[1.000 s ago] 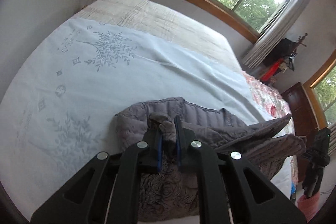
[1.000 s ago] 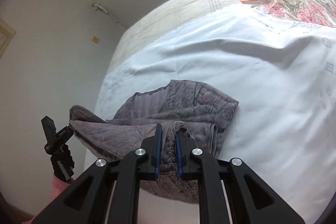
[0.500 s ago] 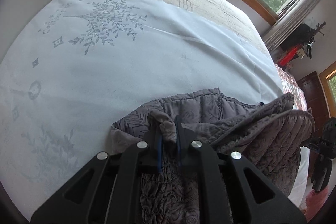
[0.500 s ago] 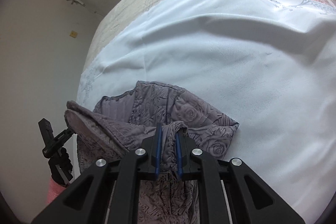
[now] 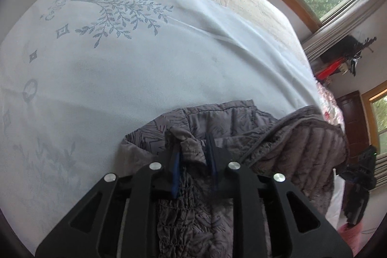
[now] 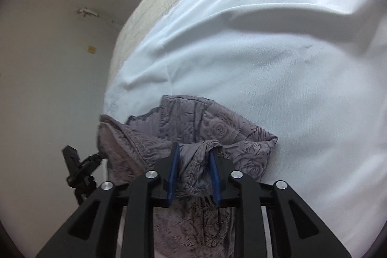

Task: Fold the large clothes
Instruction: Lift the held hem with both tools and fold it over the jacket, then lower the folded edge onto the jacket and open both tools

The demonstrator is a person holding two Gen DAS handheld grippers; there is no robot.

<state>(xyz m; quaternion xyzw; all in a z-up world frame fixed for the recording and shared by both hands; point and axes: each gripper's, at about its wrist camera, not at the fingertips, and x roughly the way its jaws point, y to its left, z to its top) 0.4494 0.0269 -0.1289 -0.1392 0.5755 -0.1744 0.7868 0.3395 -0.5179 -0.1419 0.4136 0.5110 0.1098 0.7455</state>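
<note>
Quilted grey jacket [image 5: 237,127] lies bunched at the near edge of the bed, on a white embroidered sheet [image 5: 135,69], with one thick fold standing up toward the right of the left wrist view. The same garment shows a rose pattern in the right wrist view [image 6: 217,129], where its far corner rests flat on the sheet.

Left gripper [image 5: 192,156] has its jaws opening at a narrow gap; a pinched ridge of jacket fabric sits between the blue pads [image 5: 174,171] but appears slack, no longer squeezed. Right gripper [image 6: 193,161] shows the same condition: jaws opening, a loose hump of cloth between them, pads [image 6: 172,173] clear of it on at least one side.

Judgement: both grippers hold matching points on the near hem side, a placement suited to carrying one edge over the body and laying it down evenly. Release at bed level suggests a fold is being set down. The raised fold and rumpled layers indicate the folding is unfinished and needs smoothing.
</note>
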